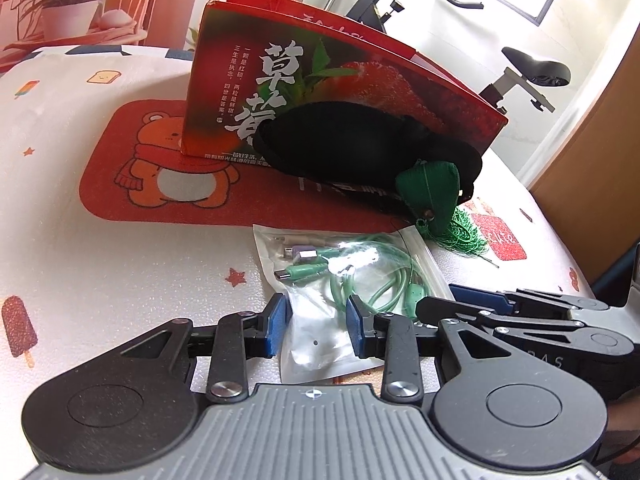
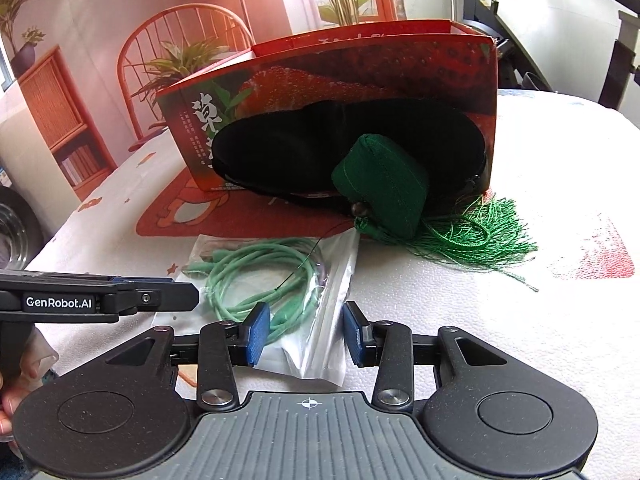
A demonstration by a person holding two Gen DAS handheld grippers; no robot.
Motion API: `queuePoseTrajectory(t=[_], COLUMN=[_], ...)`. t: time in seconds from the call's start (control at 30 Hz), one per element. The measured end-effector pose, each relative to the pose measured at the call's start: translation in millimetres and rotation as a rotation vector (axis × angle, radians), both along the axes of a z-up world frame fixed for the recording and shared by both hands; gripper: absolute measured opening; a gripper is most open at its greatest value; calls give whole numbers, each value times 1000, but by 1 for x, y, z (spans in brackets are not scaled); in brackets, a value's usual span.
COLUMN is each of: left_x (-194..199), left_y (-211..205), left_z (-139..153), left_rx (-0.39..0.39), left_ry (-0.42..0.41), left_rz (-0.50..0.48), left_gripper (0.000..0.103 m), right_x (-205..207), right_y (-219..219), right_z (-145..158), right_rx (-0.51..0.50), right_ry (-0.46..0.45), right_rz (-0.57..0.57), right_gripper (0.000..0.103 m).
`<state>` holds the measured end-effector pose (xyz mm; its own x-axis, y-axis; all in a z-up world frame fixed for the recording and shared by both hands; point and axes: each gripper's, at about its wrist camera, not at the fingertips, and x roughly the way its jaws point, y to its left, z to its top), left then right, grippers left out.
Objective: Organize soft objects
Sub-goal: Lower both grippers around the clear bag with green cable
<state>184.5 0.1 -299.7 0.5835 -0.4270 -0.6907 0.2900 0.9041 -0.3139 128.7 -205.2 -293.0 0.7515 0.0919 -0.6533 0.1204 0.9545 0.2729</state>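
Note:
A clear zip bag (image 1: 344,276) holding coiled green cables (image 2: 260,276) lies flat on the tablecloth. My left gripper (image 1: 318,328) is open, its blue pads on either side of the bag's near end without pressing it. From the right, my right gripper (image 2: 306,334) is also open, and the bag's near corner lies between its pads. Each gripper shows in the other's view: the right gripper (image 1: 472,300), the left gripper (image 2: 172,288). Beyond the bag, a green fabric sachet (image 2: 384,192) with a tassel (image 2: 480,240) leans on a black soft cap (image 1: 340,144).
A red strawberry-print box (image 1: 320,80) stands open-topped behind the cap, partly on a red bear mat (image 1: 160,168). The white patterned tablecloth (image 1: 100,264) covers the table. An exercise bike (image 1: 532,68) and a brown door stand beyond the far right edge. A hand (image 2: 8,400) shows at the lower left.

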Motion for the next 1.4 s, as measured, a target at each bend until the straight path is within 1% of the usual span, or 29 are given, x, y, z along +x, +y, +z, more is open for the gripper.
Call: queuePoseTrajectory(t=[0.13,0.2,0.33,0.43,0.57,0.73,0.93,1.03,1.1,1.4], left_x=[2,7,12,11,9,5,0,-1,-2,-5], left_y=[2,3,0,-5,-3,-2,7,6,5,6], left_z=[2,2,2,1,0,-1,-2,-1,1,4], left_rx=[45,52,64,51,26,3,-62,-60,-60,-66], left_ry=[-25,-28,-34,-33,-25,-17,13,13,8,-9], left_rz=[34,41,35,21,33,41,71,68,65,48], left_gripper=[35,35,35,35,35,35,34,34,34,34], right_x=[4,6,14,19,21,16,5,4,2,-6], right_y=[-5,-8,-6,-2,1,0,1,-1,0,1], right_z=[1,0,1,1,2,0,-3,-2,-1,2], right_rx=[-11,7,-5,-14,-18,17,62,81,78,81], right_ry=[8,16,23,27,29,16,-20,-20,-23,-40], right_rz=[-13,-12,2,9,9,-9,-9,-18,-22,-41], right_gripper=[40,40,41,41,41,40,40,39,36,33])
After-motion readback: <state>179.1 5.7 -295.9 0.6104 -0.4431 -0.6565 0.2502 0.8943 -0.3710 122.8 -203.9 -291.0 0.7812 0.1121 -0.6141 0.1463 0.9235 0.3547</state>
